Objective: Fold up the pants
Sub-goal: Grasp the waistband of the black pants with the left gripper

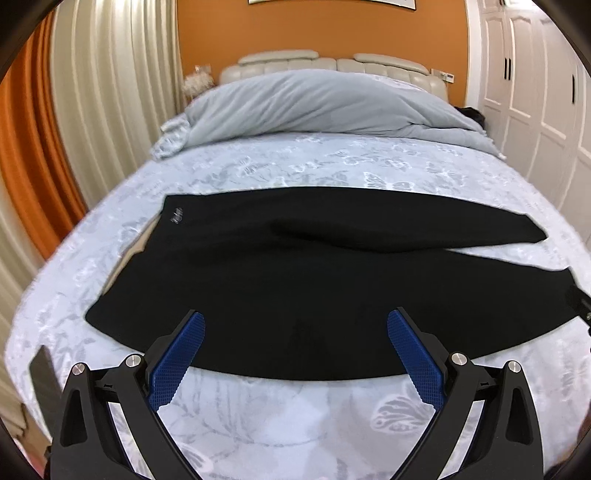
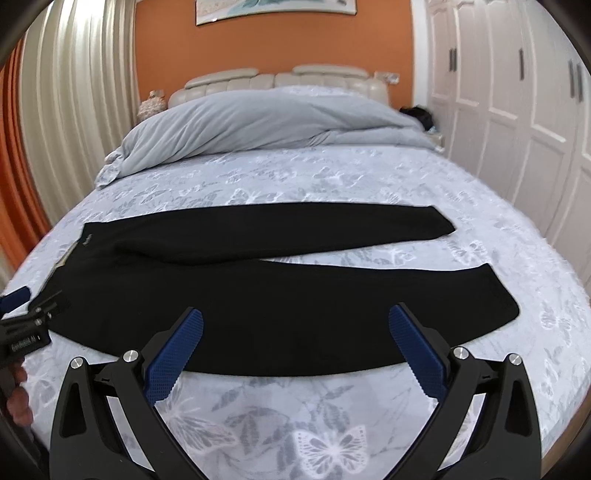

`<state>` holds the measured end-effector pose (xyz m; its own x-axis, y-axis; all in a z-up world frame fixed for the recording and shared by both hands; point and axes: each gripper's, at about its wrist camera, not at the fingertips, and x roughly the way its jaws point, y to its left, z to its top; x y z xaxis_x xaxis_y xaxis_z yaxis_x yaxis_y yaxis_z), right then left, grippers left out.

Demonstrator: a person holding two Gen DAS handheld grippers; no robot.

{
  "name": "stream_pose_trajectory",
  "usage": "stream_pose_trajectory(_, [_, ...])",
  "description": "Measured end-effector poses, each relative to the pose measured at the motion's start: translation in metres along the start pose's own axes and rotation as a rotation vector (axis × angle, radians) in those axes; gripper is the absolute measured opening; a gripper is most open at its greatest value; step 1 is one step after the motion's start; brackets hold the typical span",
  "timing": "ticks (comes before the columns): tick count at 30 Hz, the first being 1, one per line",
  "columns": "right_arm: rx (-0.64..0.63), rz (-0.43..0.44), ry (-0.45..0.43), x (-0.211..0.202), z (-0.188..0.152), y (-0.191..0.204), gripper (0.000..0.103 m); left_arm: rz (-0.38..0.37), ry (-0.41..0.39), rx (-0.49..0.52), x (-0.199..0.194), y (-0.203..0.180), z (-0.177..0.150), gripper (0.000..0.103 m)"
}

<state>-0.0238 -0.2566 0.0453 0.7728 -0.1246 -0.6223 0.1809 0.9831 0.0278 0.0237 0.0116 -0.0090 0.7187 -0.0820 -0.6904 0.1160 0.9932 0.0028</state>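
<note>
pants (image 1: pixel 295 280) — small pale script logo near the waistband corner, too small to read | left claw (image 2: pixel 22 325) body, seen at the right wrist view's left edge — white lettering on a black plate, blurred, reads roughly "GenRobot.AI" | framed wall picture (image 2: pixel 275 9) — no legible text

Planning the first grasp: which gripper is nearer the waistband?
Left. The left gripper hovers by the pants' near edge toward the waistband; the right gripper sits farther along the near leg.
</note>
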Motion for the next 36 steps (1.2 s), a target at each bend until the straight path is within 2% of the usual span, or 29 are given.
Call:
stream_pose_trajectory(3, [0.002, 0.059, 0.048, 0.013, 0.024, -0.039, 0.098, -0.065, -0.005, -0.039, 0.006, 0.03, 0.027, 0.097])
stream_pose_trajectory(6, [0.017, 0.054, 0.075, 0.046, 0.05, -0.098, 0.098, -0.05, 0.003, -0.12, 0.033, 0.074, 0.061, 0.097])
stream_pose_trajectory(8, [0.036, 0.019, 0.105, 0.085, 0.068, -0.143, 0.098, -0.053, 0.067, -0.175, 0.067, 0.104, 0.081, 0.098])
stream_pose_trajectory(11, [0.111, -0.028, 0.138, 0.144, 0.091, -0.203, 0.098, -0.087, 0.208, -0.293, 0.14, 0.156, 0.11, 0.098])
stream_pose_trajectory(13, [0.174, -0.064, 0.145, 0.179, 0.103, -0.235, 0.098, -0.039, 0.267, -0.39, 0.19, 0.192, 0.126, 0.097])
stream_pose_trajectory(16, [0.243, -0.089, 0.165, 0.231, 0.119, -0.272, 0.098, 0.093, 0.301, -0.42, 0.241, 0.224, 0.145, 0.097])
stream_pose_trajectory(17, [0.25, -0.089, 0.176, 0.245, 0.123, -0.28, 0.098, 0.123, 0.313, -0.43, 0.261, 0.236, 0.152, 0.097])
stream_pose_trajectory(21, [0.263, -0.133, 0.215, 0.302, 0.131, -0.3, 0.098, 0.122, 0.37, -0.525, 0.315, 0.265, 0.161, 0.097])
stream_pose_trajectory(23, [0.283, -0.105, 0.226, 0.32, 0.131, -0.303, 0.098, 0.136, 0.387, -0.547, 0.332, 0.271, 0.159, 0.097])
stream_pose_trajectory(25, [0.285, -0.084, 0.255, 0.336, 0.127, -0.299, 0.098, 0.174, 0.372, -0.491, 0.342, 0.266, 0.166, 0.097])
stream_pose_trajectory(26, [0.266, -0.102, 0.261, 0.34, 0.126, -0.292, 0.098, 0.187, 0.375, -0.45, 0.346, 0.26, 0.169, 0.097])
stream_pose_trajectory(27, [0.24, -0.117, 0.254, 0.343, 0.127, -0.287, 0.094, 0.195, 0.382, -0.418, 0.35, 0.257, 0.173, 0.097])
stream_pose_trajectory(28, [0.222, -0.115, 0.249, 0.342, 0.127, -0.283, 0.068, 0.213, 0.387, -0.397, 0.354, 0.254, 0.176, 0.096])
stream_pose_trajectory(29, [0.215, -0.098, 0.235, 0.339, 0.13, -0.28, 0.035, 0.231, 0.381, -0.395, 0.356, 0.252, 0.178, 0.089])
stream_pose_trajectory(30, [0.232, -0.062, 0.227, 0.336, 0.131, -0.281, 0.019, 0.245, 0.368, -0.395, 0.354, 0.252, 0.18, 0.066])
stream_pose_trajectory(31, [0.259, -0.006, 0.218, 0.332, 0.134, -0.282, 0.017, 0.214, 0.355, -0.411, 0.351, 0.252, 0.184, 0.036])
stream_pose_trajectory(32, [0.259, 0.002, 0.195, 0.323, 0.137, -0.28, 0.015, 0.149, 0.35, -0.444, 0.346, 0.254, 0.185, 0.021])
stream_pose_trajectory(33, [0.214, 0.002, 0.159, 0.308, 0.143, -0.272, 0.015, 0.135, 0.342, -0.472, 0.34, 0.256, 0.186, 0.013])
stream_pose_trajectory(34, [0.188, 0.013, 0.132, 0.292, 0.148, -0.266, 0.015, 0.137, 0.308, -0.489, 0.325, 0.258, 0.189, 0.01])
stream_pose_trajectory(36, [0.168, 0.041, 0.068, 0.255, 0.153, -0.262, 0.015, 0.071, 0.239, -0.489, 0.287, 0.262, 0.194, 0.008])
